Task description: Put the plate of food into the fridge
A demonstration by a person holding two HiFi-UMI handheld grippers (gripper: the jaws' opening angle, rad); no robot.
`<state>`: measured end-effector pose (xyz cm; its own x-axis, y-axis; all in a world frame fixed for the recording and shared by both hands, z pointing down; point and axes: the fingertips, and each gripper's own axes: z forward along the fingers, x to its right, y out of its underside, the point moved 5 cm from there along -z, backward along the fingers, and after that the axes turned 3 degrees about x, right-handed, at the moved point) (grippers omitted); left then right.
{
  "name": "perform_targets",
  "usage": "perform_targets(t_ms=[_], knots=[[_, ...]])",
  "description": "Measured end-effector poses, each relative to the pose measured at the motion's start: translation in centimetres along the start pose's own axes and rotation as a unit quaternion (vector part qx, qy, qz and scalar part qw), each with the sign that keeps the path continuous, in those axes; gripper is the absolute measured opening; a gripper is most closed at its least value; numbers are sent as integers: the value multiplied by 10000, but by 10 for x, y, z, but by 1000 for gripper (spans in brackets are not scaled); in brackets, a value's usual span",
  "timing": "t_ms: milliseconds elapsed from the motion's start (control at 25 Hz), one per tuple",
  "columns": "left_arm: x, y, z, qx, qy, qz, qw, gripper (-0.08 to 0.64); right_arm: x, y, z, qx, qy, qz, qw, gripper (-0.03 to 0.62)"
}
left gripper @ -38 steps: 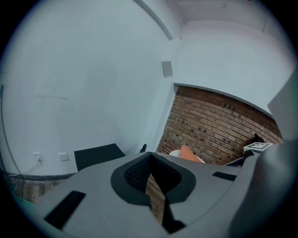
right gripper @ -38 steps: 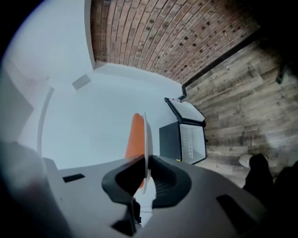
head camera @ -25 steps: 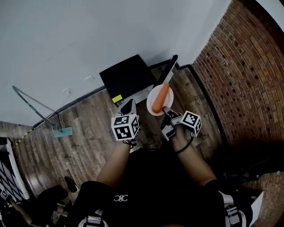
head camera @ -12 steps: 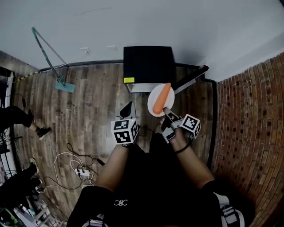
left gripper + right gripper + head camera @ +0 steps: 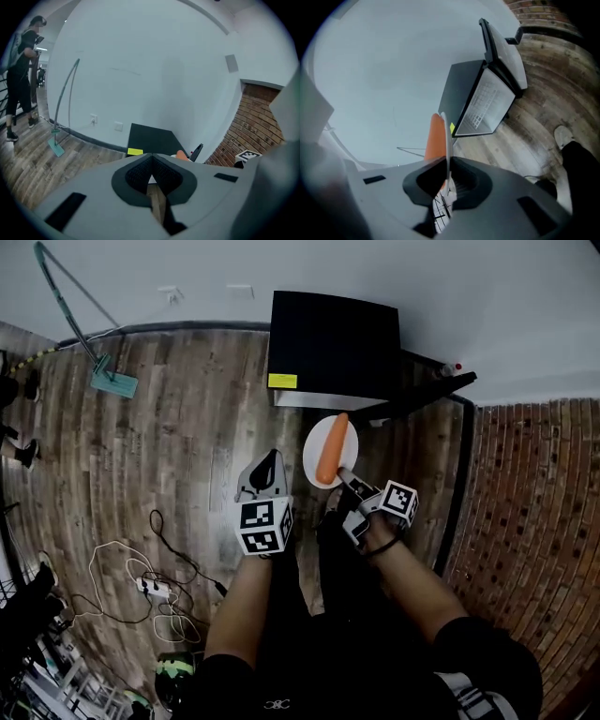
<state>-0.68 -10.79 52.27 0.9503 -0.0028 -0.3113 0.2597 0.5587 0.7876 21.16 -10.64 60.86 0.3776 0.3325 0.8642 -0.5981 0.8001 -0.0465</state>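
A white plate (image 5: 313, 442) with an orange carrot (image 5: 330, 448) on it hangs above the wooden floor, just in front of a black mini fridge (image 5: 333, 338). My right gripper (image 5: 345, 474) is shut on the plate's near rim. In the right gripper view the plate (image 5: 448, 140) stands edge-on between the pads, with the carrot (image 5: 435, 138) to its left. The fridge door (image 5: 505, 51) is swung open and the white wire-shelf inside (image 5: 488, 101) shows. My left gripper (image 5: 266, 468) hovers left of the plate, jaws together, nothing in them.
A mop with a teal head (image 5: 112, 381) leans on the white wall at the left. Cables and a power strip (image 5: 155, 587) lie on the floor at lower left. A brick wall (image 5: 525, 493) runs along the right. A person (image 5: 21, 70) stands far left.
The head view has swung round, so the fridge now sits larger and straight ahead of the plate. The plate is nearer the fridge front. Both grippers keep their hold and spacing.
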Motion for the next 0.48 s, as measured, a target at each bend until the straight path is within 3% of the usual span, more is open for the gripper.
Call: perform_targets(t_ms=[200, 480], knots=[[-53, 51, 32, -42, 22, 58, 10000, -2, 70, 5, 65, 164, 309, 29, 9994, 35], [-99, 135, 83, -22, 71, -79, 9999, -2, 152, -27, 161, 482, 39, 245, 9985, 35]])
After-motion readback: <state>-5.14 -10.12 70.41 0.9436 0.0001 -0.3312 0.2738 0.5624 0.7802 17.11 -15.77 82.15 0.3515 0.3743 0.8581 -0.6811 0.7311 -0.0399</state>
